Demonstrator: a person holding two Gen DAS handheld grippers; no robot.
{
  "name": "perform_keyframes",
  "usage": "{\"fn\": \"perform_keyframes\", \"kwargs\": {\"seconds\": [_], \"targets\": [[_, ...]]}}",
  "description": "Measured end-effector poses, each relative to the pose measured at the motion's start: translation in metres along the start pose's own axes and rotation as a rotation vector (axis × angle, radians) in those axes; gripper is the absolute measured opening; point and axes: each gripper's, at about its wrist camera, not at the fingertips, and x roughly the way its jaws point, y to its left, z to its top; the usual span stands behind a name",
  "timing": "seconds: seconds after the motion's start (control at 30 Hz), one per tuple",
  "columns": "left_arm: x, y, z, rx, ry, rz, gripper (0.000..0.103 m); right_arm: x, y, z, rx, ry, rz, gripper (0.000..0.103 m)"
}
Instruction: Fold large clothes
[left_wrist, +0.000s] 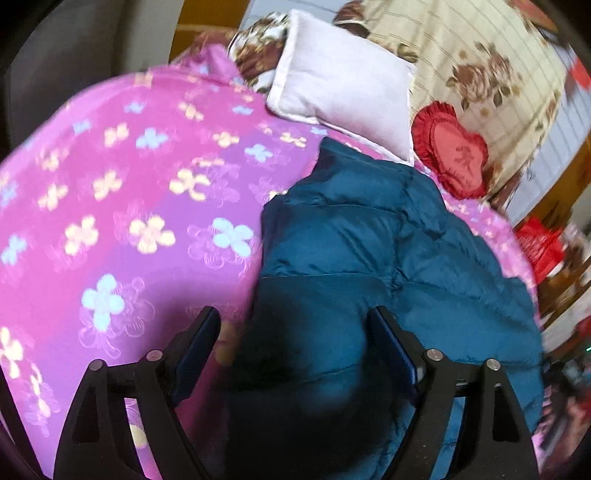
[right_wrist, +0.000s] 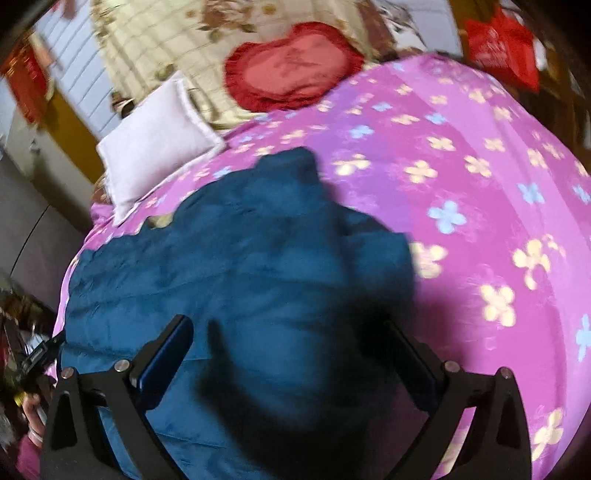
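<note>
Blue puffer jacket (left_wrist: 369, 236) lies lengthwise on bed (left_wrist: 129, 184), directly under left gripper (left_wrist: 293, 323) and right gripper (right_wrist: 291, 332), jaws released, empty.

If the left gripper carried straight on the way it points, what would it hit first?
Most likely the teal puffer jacket: the open left gripper frames its near edge, the pink floral bedspread just to one side. Depth is unclear through the blur.

left gripper (left_wrist: 293, 325): hanging with its jaws spread wide apart, gripping nothing
right gripper (right_wrist: 291, 334): likewise gaping wide, pointing forward
</note>
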Motion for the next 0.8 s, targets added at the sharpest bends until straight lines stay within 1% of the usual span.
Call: {"fn": "perform_keyframes", "kwargs": {"seconds": [0.03, 0.07, 0.1, 0.13, 0.17, 0.23, 0.3, 0.33, 0.43, 0.5, 0.57, 0.6, 0.63, 0.67, 0.7, 0.77, 0.8], "targets": [[0.002, 0.003, 0.000, -0.013, 0.011, -0.019, 0.070, 0.004, -0.009, 0.002, 0.012, 0.027, -0.015, 0.103], [0.006, 0.006, 0.000, -0.022, 0.023, -0.032, 0.071, 0.010, -0.020, 0.003, 0.032, 0.069, -0.003, 0.103], [0.009, 0.007, -0.001, -0.027, 0.033, -0.039, 0.073, 0.014, -0.028, 0.003, 0.055, 0.089, 0.038, 0.103], [0.014, 0.008, -0.001, -0.038, 0.053, -0.056, 0.076, 0.017, -0.033, 0.004, 0.079, 0.103, 0.073, 0.103], [0.020, 0.010, -0.001, -0.054, 0.079, -0.079, 0.078, 0.022, -0.038, 0.004, 0.101, 0.116, 0.111, 0.103], [0.027, 0.012, 0.000, -0.079, 0.098, -0.116, 0.080, 0.030, -0.039, 0.005, 0.086, 0.121, 0.133, 0.103], [0.030, 0.006, 0.000, -0.049, 0.091, -0.114, 0.083, 0.036, -0.037, 0.006, 0.053, 0.111, 0.143, 0.103], [0.031, 0.003, 0.000, -0.031, 0.089, -0.109, 0.086, 0.039, -0.035, 0.008, 0.032, 0.113, 0.147, 0.103], [0.037, -0.006, 0.002, 0.014, 0.096, -0.098, 0.087, 0.049, -0.027, 0.015, -0.033, 0.134, 0.153, 0.103], [0.041, -0.011, 0.005, 0.022, 0.108, -0.097, 0.087, 0.054, -0.020, 0.017, -0.075, 0.146, 0.154, 0.103], [0.044, -0.016, 0.007, 0.030, 0.117, -0.089, 0.087, 0.059, -0.013, 0.019, -0.098, 0.155, 0.157, 0.103], [0.046, -0.019, 0.008, 0.043, 0.123, -0.079, 0.086, 0.058, -0.016, 0.019, -0.102, 0.156, 0.164, 0.103], [0.045, -0.022, 0.007, 0.057, 0.125, -0.074, 0.072, 0.060, -0.013, 0.020, -0.104, 0.156, 0.170, 0.102], [0.043, -0.025, 0.005, 0.047, 0.138, -0.135, 0.051, 0.061, -0.010, 0.019, -0.105, 0.150, 0.171, 0.094], [0.040, -0.025, 0.003, 0.030, 0.133, -0.143, 0.046, 0.060, -0.006, 0.018, -0.108, 0.147, 0.182, 0.089], [0.028, -0.029, -0.001, 0.041, 0.099, -0.139, 0.024, 0.055, 0.001, 0.014, -0.121, 0.128, 0.183, 0.063], [0.020, -0.032, -0.002, 0.054, 0.081, -0.137, 0.019, 0.050, 0.006, 0.012, -0.140, 0.117, 0.175, 0.057]]}}
